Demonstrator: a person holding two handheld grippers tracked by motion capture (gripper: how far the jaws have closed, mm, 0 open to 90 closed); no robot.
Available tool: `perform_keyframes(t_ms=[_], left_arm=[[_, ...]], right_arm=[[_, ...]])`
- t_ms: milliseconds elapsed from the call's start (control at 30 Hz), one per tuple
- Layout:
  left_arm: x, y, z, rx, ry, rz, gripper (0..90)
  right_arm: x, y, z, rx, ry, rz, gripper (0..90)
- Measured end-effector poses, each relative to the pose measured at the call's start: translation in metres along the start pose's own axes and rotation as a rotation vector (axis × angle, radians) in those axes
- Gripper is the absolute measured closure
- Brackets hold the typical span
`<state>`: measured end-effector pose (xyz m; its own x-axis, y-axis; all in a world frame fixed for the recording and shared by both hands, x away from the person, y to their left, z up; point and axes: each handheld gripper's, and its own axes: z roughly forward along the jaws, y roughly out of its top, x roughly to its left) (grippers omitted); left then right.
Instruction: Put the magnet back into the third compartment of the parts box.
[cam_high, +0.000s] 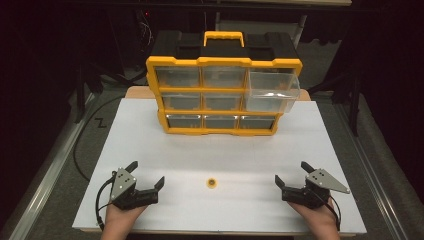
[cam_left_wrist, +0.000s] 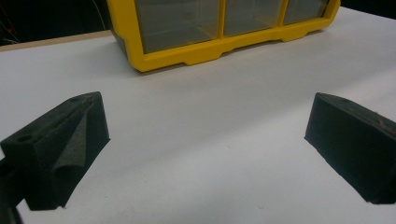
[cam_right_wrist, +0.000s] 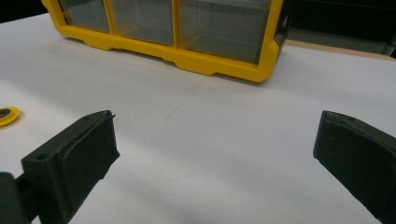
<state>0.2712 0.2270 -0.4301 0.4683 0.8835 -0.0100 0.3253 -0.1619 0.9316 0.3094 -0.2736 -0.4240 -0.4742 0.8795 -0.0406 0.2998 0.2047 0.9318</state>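
Yellow disc (cam_high: 213, 183): small round piece with a dark centre, lying flat on the white table (cam_high: 220, 150), well short of the organiser on the person's side and roughly in line with its middle column. Being round, it shows no long axis and no facing that can be told. In the right gripper view it sits at the left edge (cam_right_wrist: 8, 115).
Organiser (cam_high: 223, 95): yellow-framed cabinet of clear drawers, three rows of three, black body and yellow carry handle on top, standing upright at the far side of the table, front towards the person.
Open drawer (cam_high: 272, 91): the top-right drawer of the organiser juts out towards the person; the other drawers sit flush.
Left gripper (cam_high: 146, 176): near the table's front edge, well apart from the organiser and left of the disc; jaws spread wide, nothing between them, bare table in the gap in the left gripper view (cam_left_wrist: 205, 135).
Right gripper (cam_high: 294, 172): near the front edge, right of the disc; jaws likewise wide apart and empty (cam_right_wrist: 215, 144).
Obstructions: bare table lies between the disc and either gripper, and between the disc and the organiser.
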Motion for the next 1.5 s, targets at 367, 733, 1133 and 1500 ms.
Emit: perform_keyframes(t_ms=[367,733,1133,1500], left_arm=[[0.001,-0.002,-0.001,-0.016,-0.013,-0.002,0.6],[0.004,-0.002,0.0,-0.032,-0.012,-0.015,0.6],[0.004,-0.001,0.002,-0.042,-0.018,-0.024,0.6],[0.003,0.0,0.003,-0.033,-0.053,-0.008,0.2]], right_arm=[[-0.001,-0.002,0.003,0.002,-0.021,-0.004,0.9],[-0.002,-0.002,0.004,0.005,-0.009,0.007,0.9],[0.005,0.003,0.011,0.002,0.023,0.013,0.9],[0.018,0.013,0.024,-0.007,0.057,-0.011,0.9]])
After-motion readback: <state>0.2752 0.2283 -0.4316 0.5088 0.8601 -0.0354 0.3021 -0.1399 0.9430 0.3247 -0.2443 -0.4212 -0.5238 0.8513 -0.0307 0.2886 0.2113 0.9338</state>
